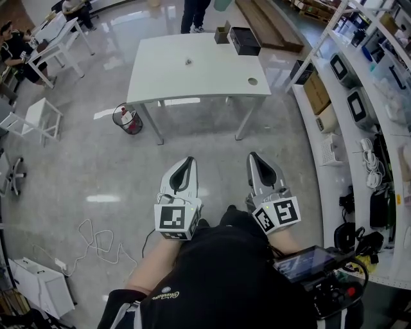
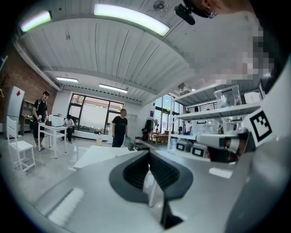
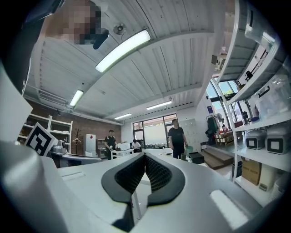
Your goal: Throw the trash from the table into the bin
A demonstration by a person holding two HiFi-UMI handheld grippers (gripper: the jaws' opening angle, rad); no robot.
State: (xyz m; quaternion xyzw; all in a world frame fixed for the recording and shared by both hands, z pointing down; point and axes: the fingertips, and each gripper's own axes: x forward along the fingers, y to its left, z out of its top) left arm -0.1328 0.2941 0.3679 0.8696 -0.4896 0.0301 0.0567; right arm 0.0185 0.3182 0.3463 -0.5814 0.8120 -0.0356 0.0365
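A small piece of trash [image 1: 188,62] lies on the white table [image 1: 192,77] far ahead of me. The wire-mesh bin [image 1: 127,119] stands on the floor by the table's near left leg, with something red inside. My left gripper [image 1: 186,160] and right gripper [image 1: 255,156] are held side by side over the floor, well short of the table, both pointing at it. In the left gripper view the left gripper [image 2: 148,154] has its jaws together with nothing between them. The right gripper [image 3: 144,157] looks the same in its own view.
A black box [image 1: 244,40] and a small brown box [image 1: 222,33] sit at the table's far right corner. A person [image 1: 194,13] stands behind the table. Shelving [image 1: 359,128] with equipment lines the right side. A white chair [image 1: 38,119] and a floor cable [image 1: 96,241] lie left.
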